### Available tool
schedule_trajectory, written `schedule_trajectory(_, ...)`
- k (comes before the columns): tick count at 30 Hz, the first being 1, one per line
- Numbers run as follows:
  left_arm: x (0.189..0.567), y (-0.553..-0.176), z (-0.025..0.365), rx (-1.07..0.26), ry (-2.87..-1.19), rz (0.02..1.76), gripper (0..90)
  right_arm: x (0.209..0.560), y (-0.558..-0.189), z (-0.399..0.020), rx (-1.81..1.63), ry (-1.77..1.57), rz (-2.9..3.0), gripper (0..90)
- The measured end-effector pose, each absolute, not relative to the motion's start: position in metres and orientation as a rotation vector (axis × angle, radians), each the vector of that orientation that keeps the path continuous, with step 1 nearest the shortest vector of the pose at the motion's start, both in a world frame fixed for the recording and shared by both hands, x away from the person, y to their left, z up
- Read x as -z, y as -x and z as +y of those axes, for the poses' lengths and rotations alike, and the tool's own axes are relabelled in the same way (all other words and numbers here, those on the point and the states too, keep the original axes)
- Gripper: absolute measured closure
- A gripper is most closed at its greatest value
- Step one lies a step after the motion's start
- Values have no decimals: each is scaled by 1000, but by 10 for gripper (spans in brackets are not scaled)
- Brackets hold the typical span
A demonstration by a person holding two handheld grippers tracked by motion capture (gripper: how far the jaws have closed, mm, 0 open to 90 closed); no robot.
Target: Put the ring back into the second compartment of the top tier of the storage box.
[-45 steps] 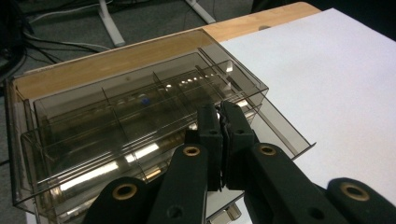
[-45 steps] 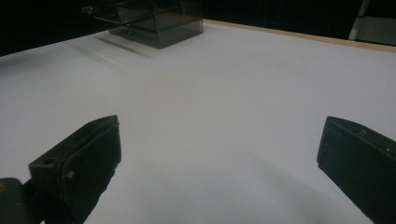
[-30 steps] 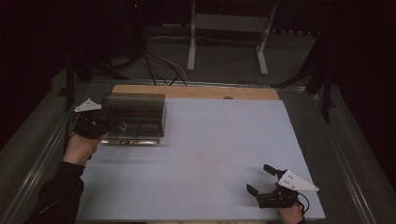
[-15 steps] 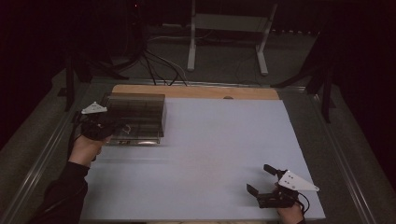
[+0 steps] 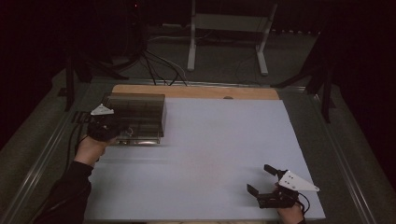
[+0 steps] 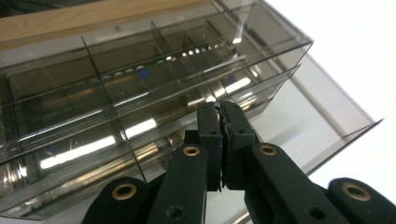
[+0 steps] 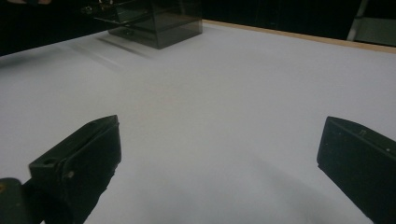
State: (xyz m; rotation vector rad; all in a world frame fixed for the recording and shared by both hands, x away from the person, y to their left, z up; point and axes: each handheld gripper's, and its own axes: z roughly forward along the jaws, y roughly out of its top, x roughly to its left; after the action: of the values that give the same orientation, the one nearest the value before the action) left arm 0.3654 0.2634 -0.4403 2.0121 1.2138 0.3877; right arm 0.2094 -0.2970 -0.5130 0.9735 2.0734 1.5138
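Honestly hard to tell what's inside the smoky clear plastic organizer box [image 6: 154, 88]: the dividers and glare stripes swallow everything, and there's just a tiny blue dot behind one wall that I can't identify. From up high the left gripper [image 5: 105, 127] sits against the box's near-left side and blocks that corner, and the room beyond the table is basically black apart from some cables and a stand. In the left gripper view its jaws are pressed together, tips right up at the box's lower tray edge; whether they pinch the edge itself I can't say. The box sits directly ahead of those jaws, on the white tabletop [image 5: 219, 140] by its wooden back strip [image 5: 196, 91]. The right gripper [image 5: 264, 179] is well apart from it, jaws spread wide with nothing between them but bare table. In its own view the box [image 7: 156, 23] is far ahead, off to the left jaw's side.
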Motion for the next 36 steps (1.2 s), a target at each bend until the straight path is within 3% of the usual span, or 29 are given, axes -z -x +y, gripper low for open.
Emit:
schedule_trajectory(9, 440, -366, 261, -415, -2021, 1228, 880, 513, -209, -297, -1511, -974, 2075, 0)
schedule_trajectory(13, 435, -363, 259, -453, -2011, 1235, 701, 513, -209, -297, -1511, -973, 2073, 0)
schedule_trajectory(20, 426, -359, 254, -473, -1999, 1219, 485, 513, -209, -297, -1511, -972, 2076, 0)
schedule_trajectory(29, 413, -354, 244, -470, -1969, 1179, 312, 514, -209, -298, -1518, -981, 2073, 0)
schedule_trajectory(36, 399, -352, 234, -445, -1947, 1133, 227, 514, -209, -299, -1523, -979, 2072, 0)
